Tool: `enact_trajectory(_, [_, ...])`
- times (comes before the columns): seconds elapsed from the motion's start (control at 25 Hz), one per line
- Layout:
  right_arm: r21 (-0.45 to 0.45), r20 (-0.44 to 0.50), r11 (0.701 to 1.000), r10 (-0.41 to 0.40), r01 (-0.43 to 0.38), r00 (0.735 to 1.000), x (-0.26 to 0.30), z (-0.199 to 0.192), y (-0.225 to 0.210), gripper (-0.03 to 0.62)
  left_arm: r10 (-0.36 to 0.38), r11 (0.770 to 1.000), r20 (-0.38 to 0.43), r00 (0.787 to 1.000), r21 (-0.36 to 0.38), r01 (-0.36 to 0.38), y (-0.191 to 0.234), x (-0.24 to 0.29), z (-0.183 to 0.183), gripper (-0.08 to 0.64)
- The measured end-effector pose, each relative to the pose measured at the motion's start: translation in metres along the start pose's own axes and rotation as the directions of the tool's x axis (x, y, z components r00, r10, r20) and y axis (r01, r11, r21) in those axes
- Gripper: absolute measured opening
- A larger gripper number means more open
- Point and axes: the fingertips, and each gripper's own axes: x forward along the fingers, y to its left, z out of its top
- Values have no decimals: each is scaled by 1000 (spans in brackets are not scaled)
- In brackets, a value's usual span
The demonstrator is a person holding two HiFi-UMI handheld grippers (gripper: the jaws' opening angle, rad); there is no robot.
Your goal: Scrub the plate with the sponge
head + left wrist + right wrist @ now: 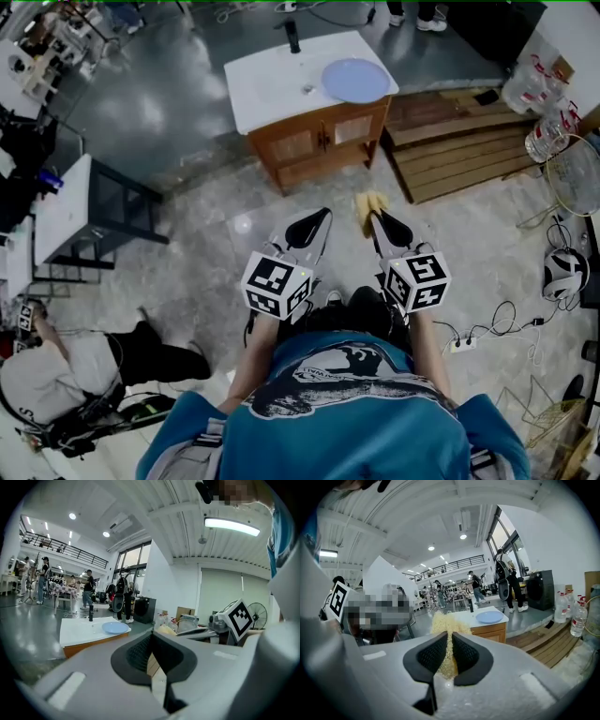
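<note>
A pale blue plate (355, 80) lies on the white sink counter (272, 84) of a wooden cabinet, well ahead of me; it also shows as the plate (115, 627) and the plate (489, 617) in the two gripper views. My right gripper (371, 208) is shut on a yellow fibrous sponge (367, 205), whose tuft sticks out past the jaws as the sponge (446, 634). My left gripper (320, 217) is shut and holds nothing. Both grippers hang at waist height, short of the cabinet.
A black faucet (292, 37) stands at the counter's back edge. Wooden pallets (459, 141) lie right of the cabinet, with water bottles (548, 127) and a fan (574, 173) beyond. A white table (66, 211) is at the left, a crouching person (66, 375) below it. Cables trail at right.
</note>
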Motion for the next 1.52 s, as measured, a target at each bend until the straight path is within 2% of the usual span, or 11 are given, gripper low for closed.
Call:
enact_trajectory(0.28, [5, -18, 1000, -11, 12, 1000, 15, 3, -10, 31, -19, 1000, -9, 1000, -23, 18, 9, 12, -5, 15])
enact_trajectory(0.52, [13, -28, 1000, 15, -15, 999, 47, 9, -35, 29, 1, 1000, -14, 1000, -30, -1, 29, 41, -3, 15])
enact_trajectory(0.72, [11, -30, 999, 54, -53, 998, 96, 28, -66, 31, 39, 999, -26, 999, -33, -40, 62, 75, 7, 15])
enact_trajectory(1.04, [23, -18, 997, 80, -79, 997, 155, 75, -133, 31, 85, 996, -10, 996, -16, -85, 112, 156, 51, 15])
enact_trajectory(1.28, [55, -36, 995, 89, -87, 995, 185, 83, -175, 31, 106, 994, -39, 994, -17, -107, 136, 204, 59, 15])
enact_trajectory(1.52, [74, -56, 992, 104, -99, 993, 205, 87, -195, 29, 115, 993, -61, 991, -29, -117, 148, 232, 62, 15])
